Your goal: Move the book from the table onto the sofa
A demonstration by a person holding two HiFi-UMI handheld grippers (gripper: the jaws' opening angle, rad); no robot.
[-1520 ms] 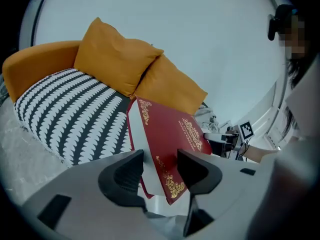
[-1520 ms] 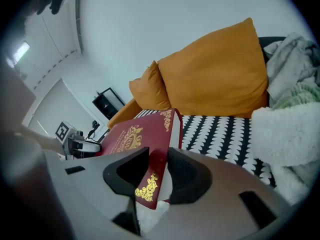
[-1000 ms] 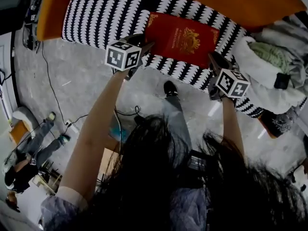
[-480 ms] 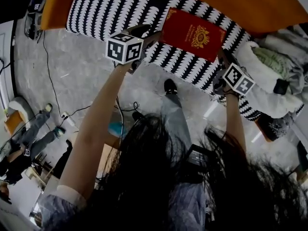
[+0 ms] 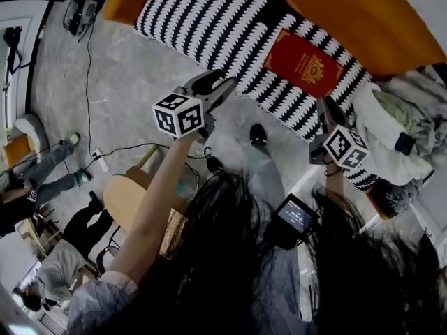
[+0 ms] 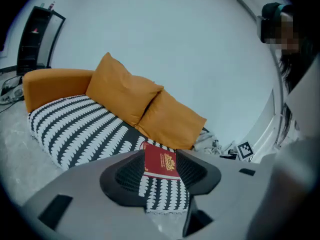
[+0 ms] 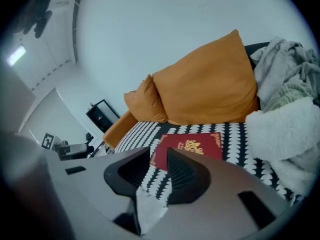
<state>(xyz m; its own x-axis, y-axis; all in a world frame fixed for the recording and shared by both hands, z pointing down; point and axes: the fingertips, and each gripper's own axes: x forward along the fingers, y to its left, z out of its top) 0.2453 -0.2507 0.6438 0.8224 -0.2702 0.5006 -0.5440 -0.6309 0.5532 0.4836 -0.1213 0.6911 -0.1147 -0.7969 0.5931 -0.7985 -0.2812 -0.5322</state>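
The red book (image 5: 302, 65) with a gold crest lies flat on the sofa's black-and-white patterned seat (image 5: 202, 19). In the left gripper view the book (image 6: 161, 161) shows far beyond the jaws, and likewise in the right gripper view (image 7: 192, 146). My left gripper (image 5: 223, 86) hovers over the floor in front of the sofa, left of the book, open and empty. My right gripper (image 5: 327, 110) hangs just short of the seat's front edge, below the book, open with nothing between its pads. Neither gripper touches the book.
Orange cushions (image 5: 363, 12) line the sofa's back. A heap of white and grey clothes (image 5: 398, 117) fills the seat's right end. A round wooden table (image 5: 133, 194) stands by my left arm. Cables (image 5: 91, 82) cross the grey floor, and people sit at the lower left.
Both grippers have drawn back from the book's edges and risen, the left one farther. The book stays lying on the sofa seat.
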